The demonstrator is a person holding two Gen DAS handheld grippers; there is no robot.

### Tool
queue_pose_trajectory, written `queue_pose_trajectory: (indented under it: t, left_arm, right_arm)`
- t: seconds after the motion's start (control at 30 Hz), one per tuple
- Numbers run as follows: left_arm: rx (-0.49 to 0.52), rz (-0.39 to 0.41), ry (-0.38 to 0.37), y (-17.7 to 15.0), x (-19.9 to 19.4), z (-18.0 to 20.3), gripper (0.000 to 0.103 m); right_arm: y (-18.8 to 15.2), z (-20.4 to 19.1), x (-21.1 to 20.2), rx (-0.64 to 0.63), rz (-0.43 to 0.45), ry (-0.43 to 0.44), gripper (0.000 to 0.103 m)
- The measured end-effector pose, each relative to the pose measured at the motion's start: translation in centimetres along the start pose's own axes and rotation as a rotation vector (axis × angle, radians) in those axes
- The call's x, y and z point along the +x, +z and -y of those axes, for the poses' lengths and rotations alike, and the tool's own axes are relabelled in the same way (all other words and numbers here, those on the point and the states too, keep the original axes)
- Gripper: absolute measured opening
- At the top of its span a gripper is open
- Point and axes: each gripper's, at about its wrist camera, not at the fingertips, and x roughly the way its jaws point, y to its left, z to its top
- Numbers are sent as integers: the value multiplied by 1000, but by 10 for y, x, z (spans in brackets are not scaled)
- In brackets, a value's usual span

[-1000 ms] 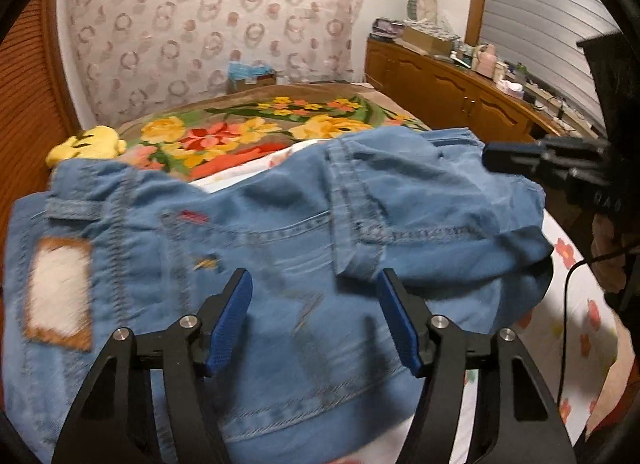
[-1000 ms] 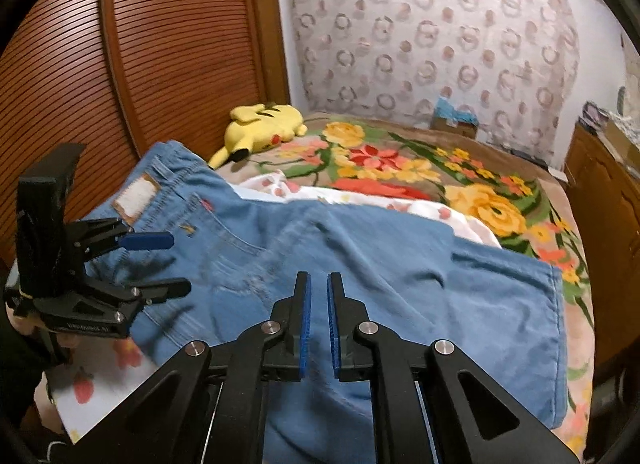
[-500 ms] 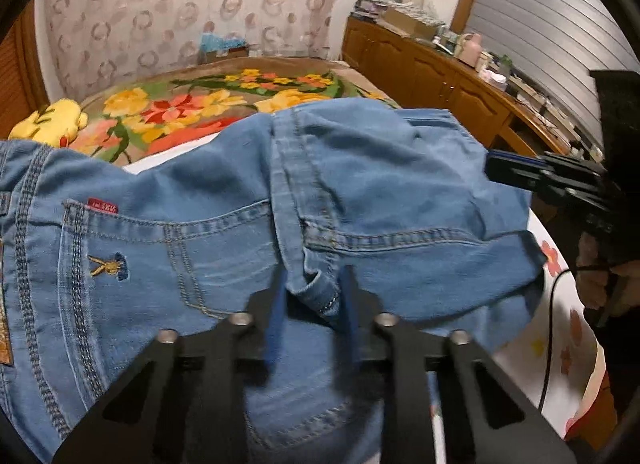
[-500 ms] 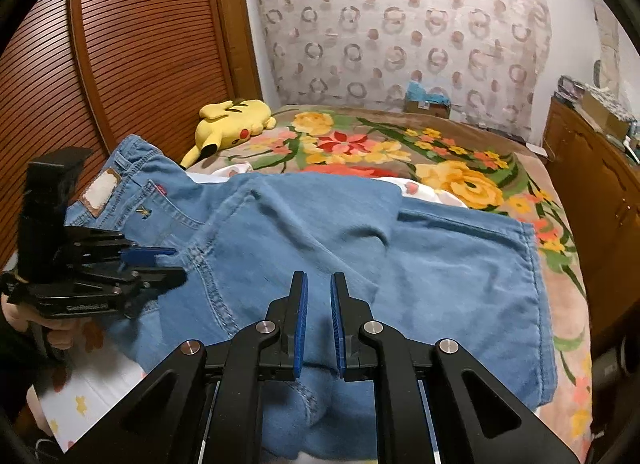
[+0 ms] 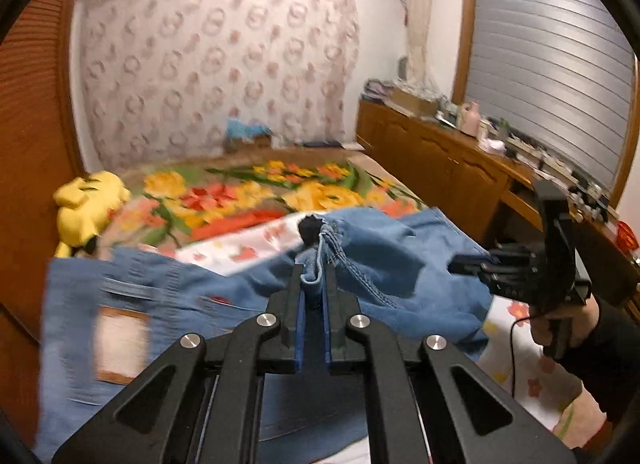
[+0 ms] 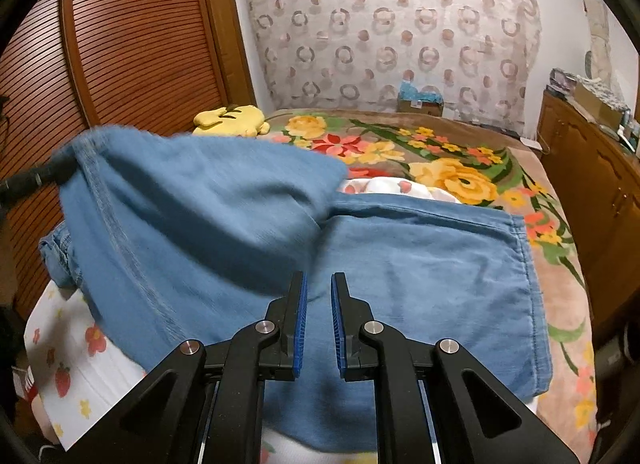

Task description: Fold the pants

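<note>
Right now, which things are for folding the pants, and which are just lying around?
For the job:
- blue denim pants
- left tool, shut on a bunched fold of the pants
- right tool, nearly closed over the pants

Just lying about:
- yellow plush toy
- flowered blanket
- white strawberry-print sheet
- cluttered wooden sideboard

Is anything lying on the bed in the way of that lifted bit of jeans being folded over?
Nothing visible. The left tool pinches a lifted fold of the jeans; the denim beyond lies bare. The yellow plush toy sits apart, near the wardrobe.
</note>
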Motion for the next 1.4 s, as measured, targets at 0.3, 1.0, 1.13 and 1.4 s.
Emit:
queue_pose_trajectory:
  t: [0.3, 1.0, 1.13, 1.4]
  left_arm:
    - [-60, 14, 140, -16, -36, -54, 8]
    - [-103, -216, 179, -108, 10, -69, 8]
    - [-108, -225, 175, -116, 11, -69, 8]
    - [-111, -242, 163, -128, 10, -70, 8]
  right_arm:
    - [0, -22, 5, -54, -13, 60, 13]
    - [-10, -38, 0, -109, -81, 147, 16]
    - [-12, -46, -5, -128, -97, 147, 16]
    - [-26, -48, 5, -144, -177, 165, 16]
